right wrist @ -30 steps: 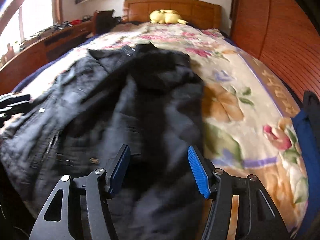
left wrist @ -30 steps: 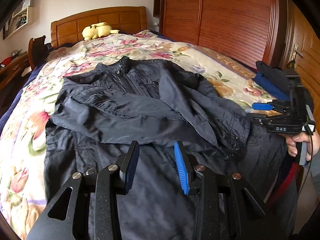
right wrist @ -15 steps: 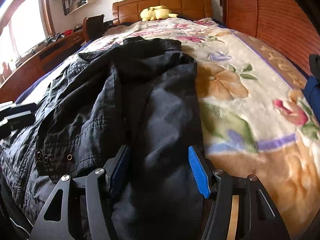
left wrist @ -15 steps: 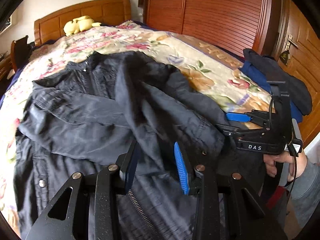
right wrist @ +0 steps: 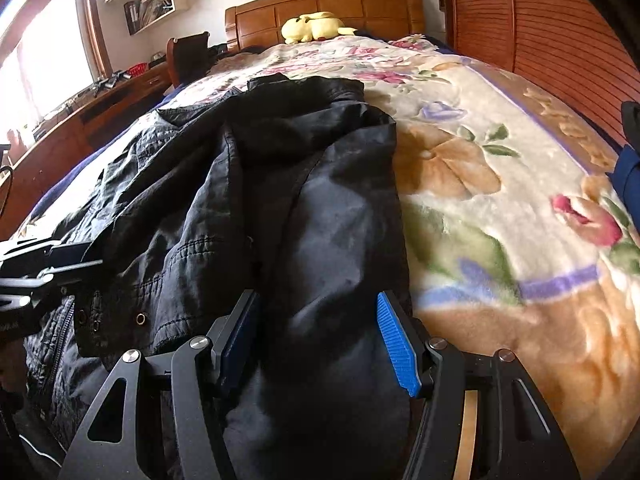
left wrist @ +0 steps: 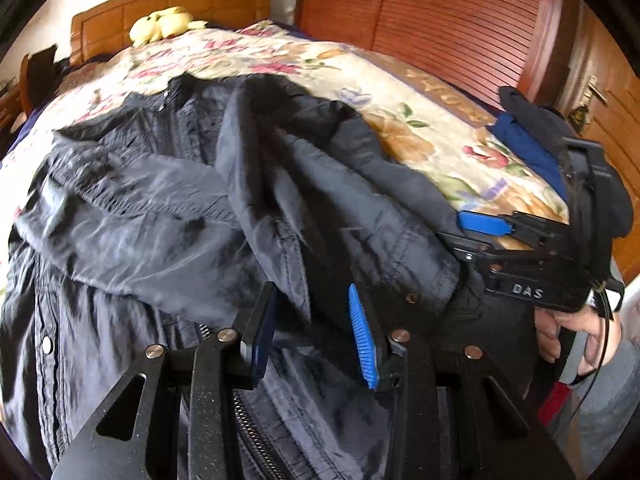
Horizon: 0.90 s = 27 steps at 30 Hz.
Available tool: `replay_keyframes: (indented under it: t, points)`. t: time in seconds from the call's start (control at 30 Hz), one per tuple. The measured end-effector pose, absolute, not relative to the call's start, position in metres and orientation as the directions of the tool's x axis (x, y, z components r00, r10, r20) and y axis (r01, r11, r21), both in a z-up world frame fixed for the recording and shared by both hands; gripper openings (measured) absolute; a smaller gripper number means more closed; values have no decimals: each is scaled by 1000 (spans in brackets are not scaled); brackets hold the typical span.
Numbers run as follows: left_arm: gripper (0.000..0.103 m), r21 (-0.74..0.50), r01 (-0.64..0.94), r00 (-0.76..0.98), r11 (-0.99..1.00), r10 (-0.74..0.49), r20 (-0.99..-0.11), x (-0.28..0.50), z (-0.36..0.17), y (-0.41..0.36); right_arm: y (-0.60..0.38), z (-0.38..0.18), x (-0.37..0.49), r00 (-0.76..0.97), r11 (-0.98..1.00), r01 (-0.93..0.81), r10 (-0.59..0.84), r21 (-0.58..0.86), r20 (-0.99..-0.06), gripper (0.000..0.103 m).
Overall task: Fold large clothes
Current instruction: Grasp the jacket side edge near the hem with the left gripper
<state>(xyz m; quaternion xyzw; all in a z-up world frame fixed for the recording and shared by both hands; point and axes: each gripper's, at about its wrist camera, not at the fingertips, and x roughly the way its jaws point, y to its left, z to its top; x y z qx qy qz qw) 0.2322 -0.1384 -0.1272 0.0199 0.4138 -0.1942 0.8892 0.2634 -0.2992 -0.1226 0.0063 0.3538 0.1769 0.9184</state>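
Both tongs' tips sink into the dark jacket, grip unclear

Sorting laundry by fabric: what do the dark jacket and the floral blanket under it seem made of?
Dark jacket: likely thin woven nylon or polyester, by its faint sheen and crisp wrinkles, with metal snaps and zipper. Floral blanket: plush, fuzzy fleece-like pile, matte with soft-edged print.

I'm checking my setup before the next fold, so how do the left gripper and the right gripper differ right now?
The left gripper has its jaws set narrower than the right gripper. The left gripper sits over the black jacket near its zipper; the right gripper straddles the jacket's folded edge beside the floral blanket. Both are black with blue pads, and both stand open.
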Motion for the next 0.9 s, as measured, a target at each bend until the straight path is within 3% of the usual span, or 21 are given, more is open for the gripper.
replay_keyframes:
  t: [0.03,0.1,0.2,0.43,0.67,0.8,0.83,0.9]
  points:
    - [33,-121,375,586,919,-336,-738,231,-126,-141,-300,-123,264,687,937,-318,331,142,-647,62]
    - [14,-121,386,584,915,-344,-735,232,-125,-142,-299,-124,265,683,937,-318,331,143,-651,62]
    - [9,-146,400,566,905,-370,-737,235,-124,-136,-299,-125,266,677,936,-319,335,149,-655,62]
    - [7,-120,340,646,933,-325,-691,242,-85,-84,-296,-126,268,673,938,-318,324,135,-665,62]
    - [8,34,223,696,974,-135,-705,279,-64,-25,-291,-126,270,670,942,-317,305,111,-677,62]
    - [8,42,202,694,979,-113,-711,287,-62,1,-290,-127,271,668,942,-316,303,111,-679,62]
    - [9,31,203,695,979,-122,-709,285,-63,5,-290,-127,271,668,942,-316,303,110,-679,62]
    - [22,-7,208,695,978,-153,-703,276,-65,15,-291,-127,271,668,942,-316,303,110,-679,62]
